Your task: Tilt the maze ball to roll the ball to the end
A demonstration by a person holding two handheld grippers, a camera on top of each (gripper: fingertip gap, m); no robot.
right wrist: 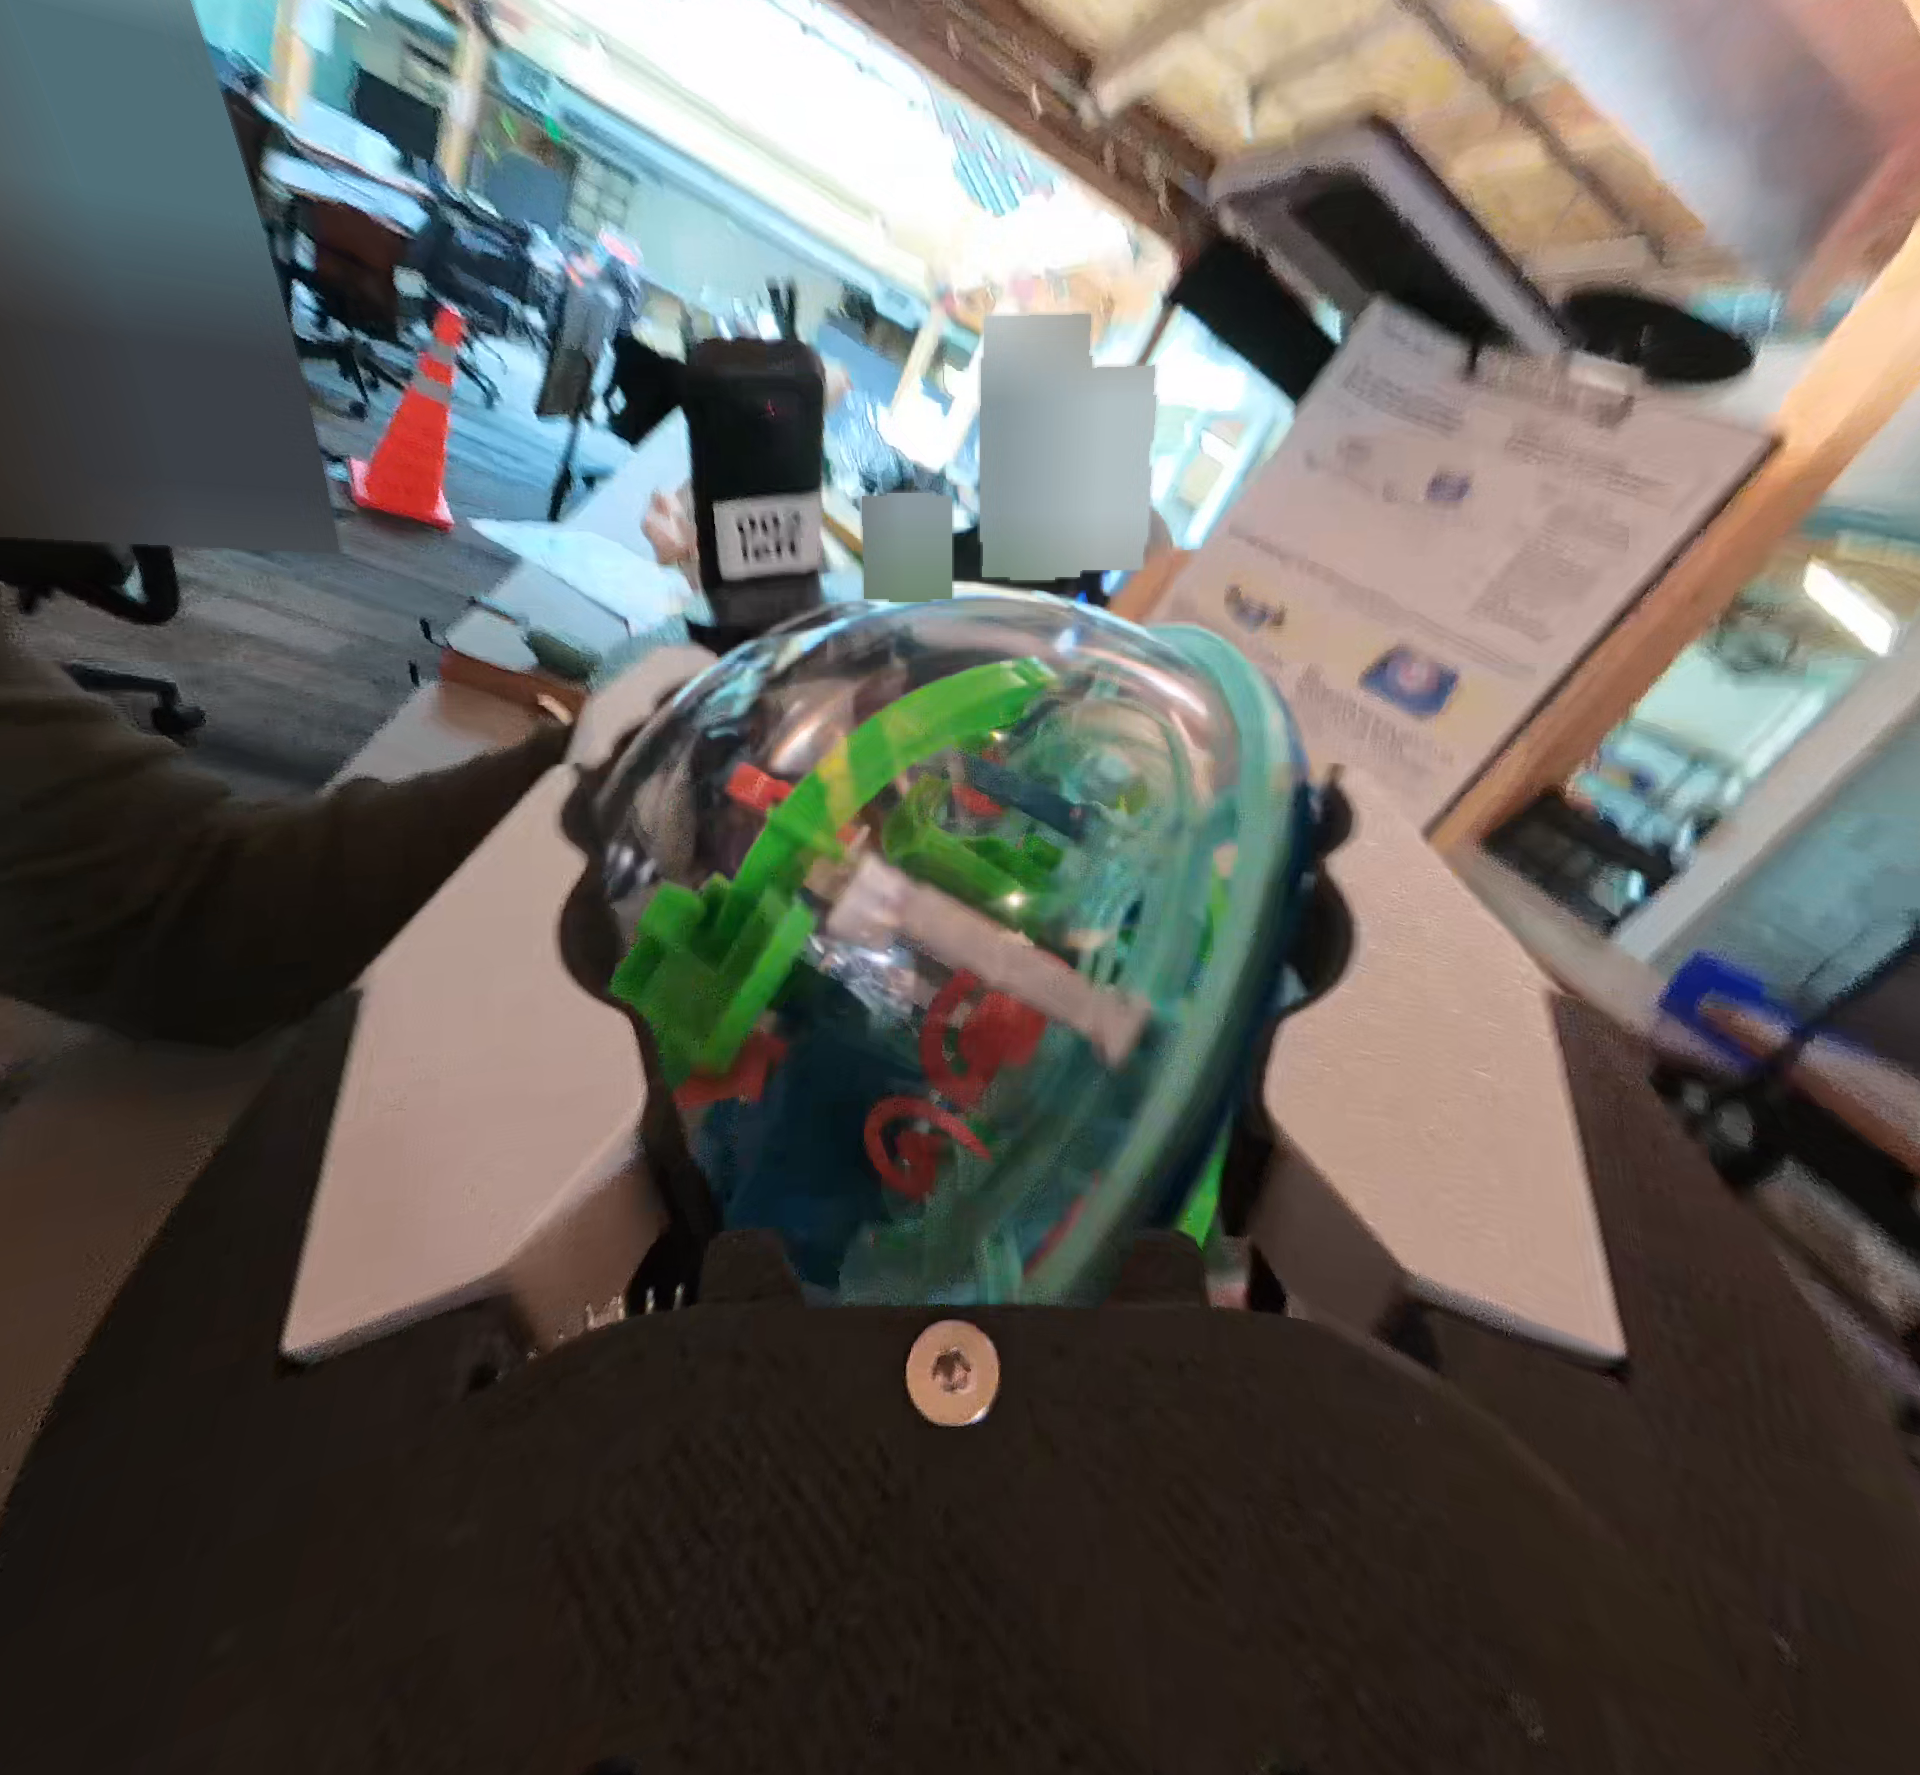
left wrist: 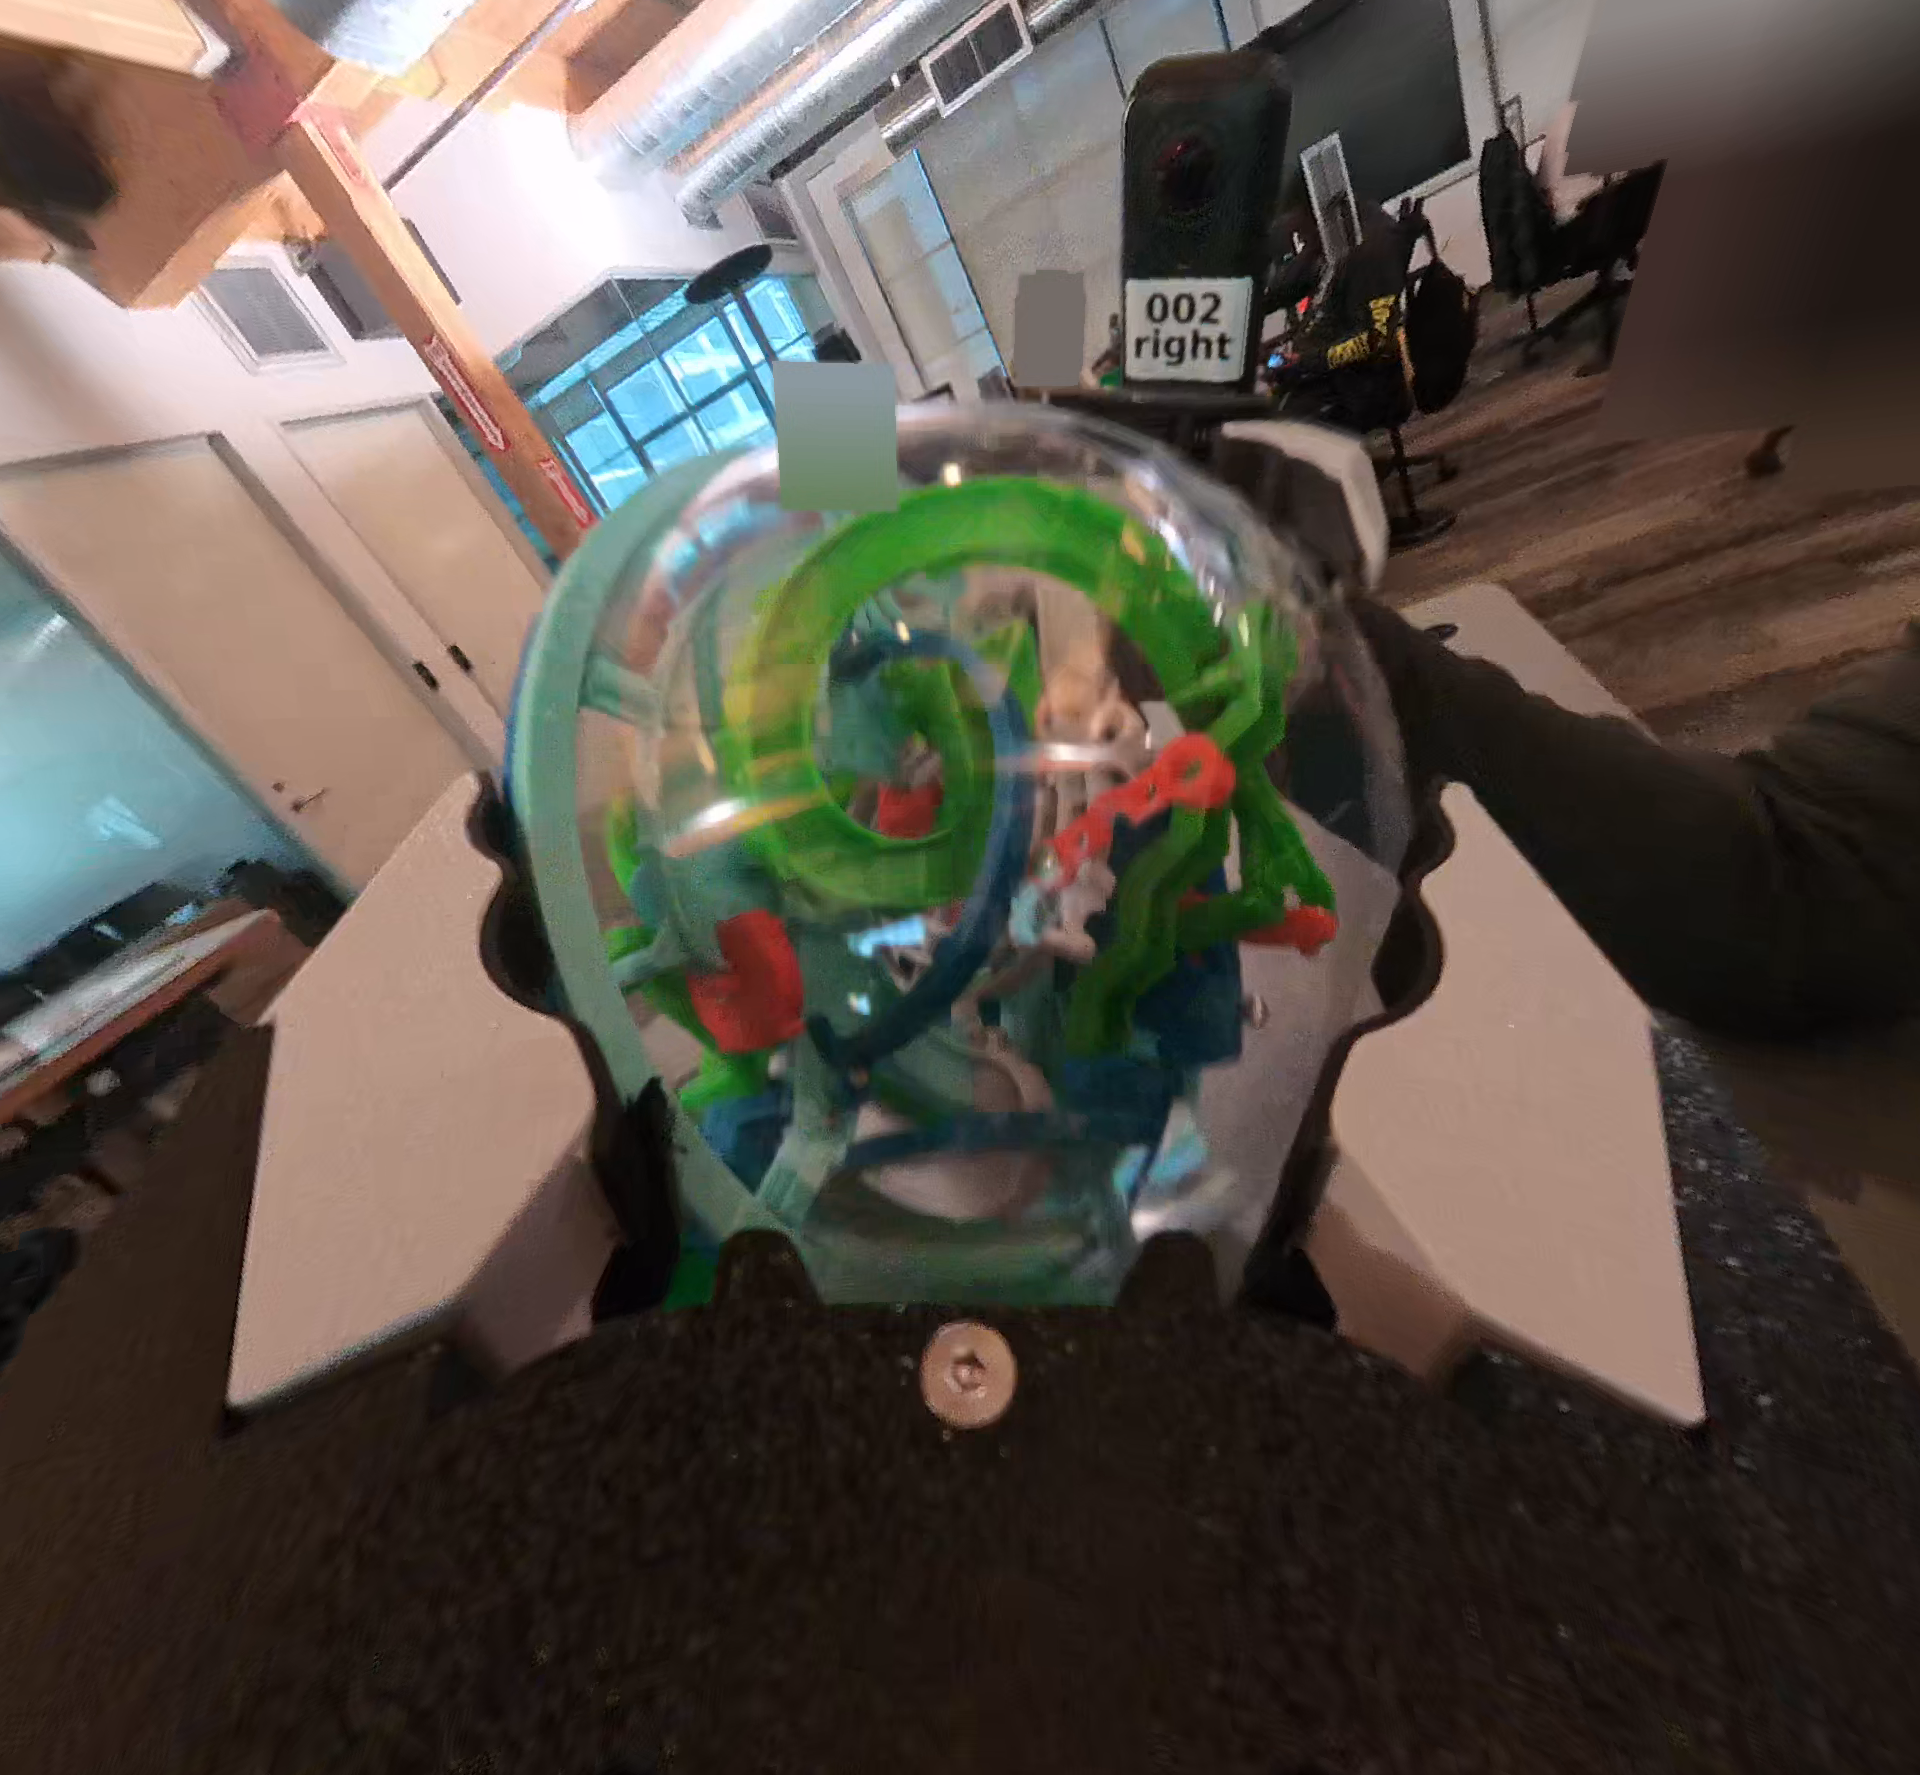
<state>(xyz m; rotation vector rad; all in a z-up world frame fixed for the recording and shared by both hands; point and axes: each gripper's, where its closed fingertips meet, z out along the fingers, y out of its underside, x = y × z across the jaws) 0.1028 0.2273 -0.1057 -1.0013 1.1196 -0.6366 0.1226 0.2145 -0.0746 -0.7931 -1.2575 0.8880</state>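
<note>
The clear maze ball (left wrist: pixel 935 852) with its green, blue and red tracks is held up in the air, clamped from opposite sides between the wide-spread fingers of the left gripper (left wrist: pixel 961 790) and the right gripper (right wrist: pixel 951 832).

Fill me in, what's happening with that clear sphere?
A person is holding a clear maze ball up in the air with two handheld grippers. The left gripper and the right gripper clamp it from opposite sides, their dark scalloped pads against the shell. Green, blue and red tracks fill the inside. The small rolling ball can't be picked out in these blurred views, so progress toward the end is unclear. An office room lies behind.
</note>
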